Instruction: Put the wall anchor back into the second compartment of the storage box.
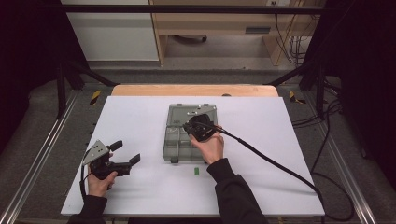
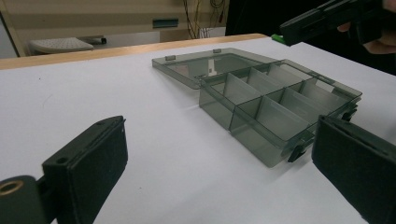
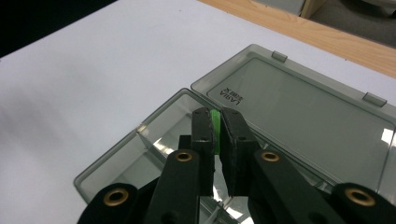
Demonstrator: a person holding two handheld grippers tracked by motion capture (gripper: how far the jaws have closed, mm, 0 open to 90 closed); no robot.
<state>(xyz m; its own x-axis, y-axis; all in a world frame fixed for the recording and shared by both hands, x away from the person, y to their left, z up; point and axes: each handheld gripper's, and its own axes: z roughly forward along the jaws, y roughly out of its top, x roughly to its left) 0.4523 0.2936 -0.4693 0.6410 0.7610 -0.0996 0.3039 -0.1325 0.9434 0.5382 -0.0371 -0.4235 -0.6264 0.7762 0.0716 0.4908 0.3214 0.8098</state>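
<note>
A smoky clear compartment box [image 1: 173, 140] [image 2: 280, 105] [image 3: 140, 144] lies open at mid-table, its lid [image 1: 192, 113] [image 2: 205, 65] [image 3: 299, 107] folded flat on the far side. My right gripper [image 1: 200, 125] [image 3: 215, 122] hovers over the box's far compartments, shut on a small green piece [image 3: 215, 126] that shows between its pads. A second green piece [image 1: 196, 171] lies on the white table [image 1: 261, 140] in front of the box. My left gripper [image 1: 127, 155] [image 2: 219, 168] rests at the table's left, open and holding nothing, pointing toward the box.
The white table surface has a wooden strip [image 1: 194, 90] along its far edge. The right gripper's black cable [image 1: 280, 165] trails across the table to the right. Metal frame rails [image 1: 32, 163] run along both sides.
</note>
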